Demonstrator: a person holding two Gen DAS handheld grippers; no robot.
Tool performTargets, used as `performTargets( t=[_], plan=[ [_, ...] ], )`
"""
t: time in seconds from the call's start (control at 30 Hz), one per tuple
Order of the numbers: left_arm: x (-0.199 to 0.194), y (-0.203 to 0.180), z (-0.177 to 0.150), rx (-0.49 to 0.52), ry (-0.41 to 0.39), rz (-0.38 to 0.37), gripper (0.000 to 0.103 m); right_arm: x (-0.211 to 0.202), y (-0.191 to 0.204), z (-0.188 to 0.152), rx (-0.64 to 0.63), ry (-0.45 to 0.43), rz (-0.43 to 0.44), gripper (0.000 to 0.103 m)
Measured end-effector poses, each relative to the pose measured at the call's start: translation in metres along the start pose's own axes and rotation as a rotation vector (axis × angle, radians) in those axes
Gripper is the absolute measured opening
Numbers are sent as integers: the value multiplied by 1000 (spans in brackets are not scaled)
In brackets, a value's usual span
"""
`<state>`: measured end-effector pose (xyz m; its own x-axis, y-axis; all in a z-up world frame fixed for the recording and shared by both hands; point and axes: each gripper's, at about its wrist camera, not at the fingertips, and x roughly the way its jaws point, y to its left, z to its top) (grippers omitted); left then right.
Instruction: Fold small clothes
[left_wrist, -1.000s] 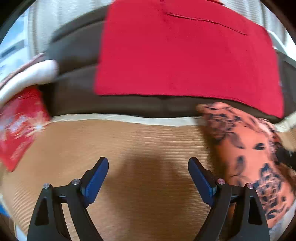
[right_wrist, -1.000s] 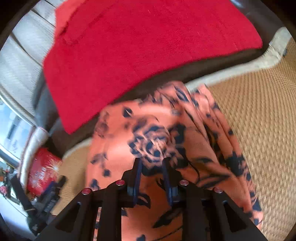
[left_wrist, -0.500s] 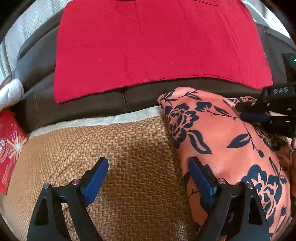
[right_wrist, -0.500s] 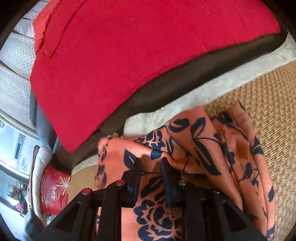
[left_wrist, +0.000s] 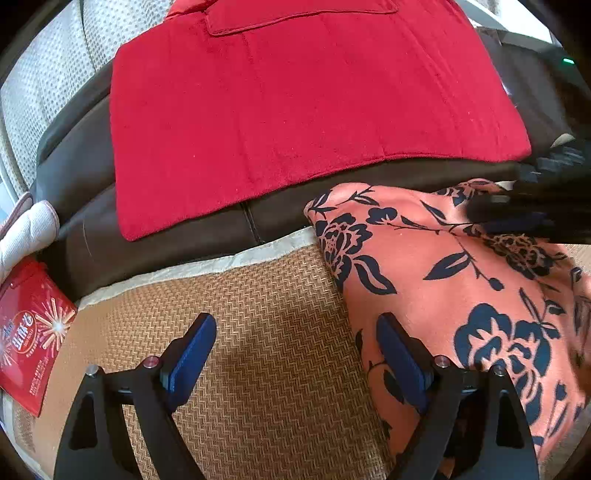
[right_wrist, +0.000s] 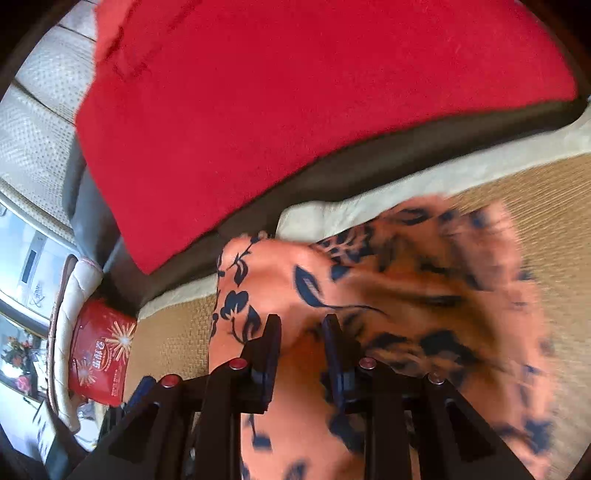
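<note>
Floral garment (right_wrist: 295, 295) (pinched), right tool (right_wrist: 301, 332) close-up only

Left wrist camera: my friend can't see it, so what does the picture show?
An open gripper hovers over a tan woven mat, its right finger at the edge of an orange flowered cloth. A red towel lies on a brown couch behind.
</note>
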<state>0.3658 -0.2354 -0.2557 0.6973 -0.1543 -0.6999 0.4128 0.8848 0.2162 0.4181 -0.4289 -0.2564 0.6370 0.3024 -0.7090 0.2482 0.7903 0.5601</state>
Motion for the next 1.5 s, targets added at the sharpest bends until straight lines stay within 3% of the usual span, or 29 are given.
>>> performTargets(
  t=[0.2,0.27,0.37,0.47,0.53,0.57,0.6,0.63,0.73,0.87,0.97,1.03,1.07,1.1,1.13,1.23,1.5],
  plan=[
    [-36,16,-3,-70,-64,-117,89,-64,-27,-24,16,-36,-78,29],
    [-37,15,-7,-78,-36,-196,92,-70,-37,-41,33,2,-70,30],
    [-15,2,-19,-32,88,-296,94,-58,-43,-60,15,47,-75,34],
    [-14,6,-19,-63,86,-300,94,-63,-34,-60,-40,40,-104,34],
    [-20,18,-14,-114,67,-338,94,-77,-37,-57,-31,-1,-45,36],
    [-19,22,-12,-133,59,-344,94,-84,-39,-55,-27,-32,-37,42],
    [-18,27,-9,-156,58,-352,94,-89,-42,-52,-23,-56,-43,67],
    [-17,30,-8,-174,65,-370,94,-95,-48,-48,-12,-84,-52,77],
    [-4,41,-5,-244,104,-426,94,-104,-71,-41,38,-140,-11,81],
    [5,45,-8,-264,128,-376,94,-101,-92,-40,99,-161,1,81],
    [-2,32,-9,-170,103,-242,94,-100,-79,-41,45,-176,-5,76],
    [0,18,-10,-90,76,-156,94,-90,-65,-44,-7,-165,-71,55],
    [-3,13,-10,-64,60,-127,94,-81,-64,-45,-11,-128,-93,39],
    [-6,8,-11,-40,45,-98,94,-66,-65,-49,-3,-68,-101,37],
    [-10,5,-11,-17,32,-78,94,-56,-66,-52,-8,-29,-119,37],
    [-15,2,-11,25,10,-44,94,-57,-58,-53,-62,-43,-152,36],
    [-11,5,-10,10,18,-61,94,-75,-65,-42,-9,-118,-83,40]
  ],
)
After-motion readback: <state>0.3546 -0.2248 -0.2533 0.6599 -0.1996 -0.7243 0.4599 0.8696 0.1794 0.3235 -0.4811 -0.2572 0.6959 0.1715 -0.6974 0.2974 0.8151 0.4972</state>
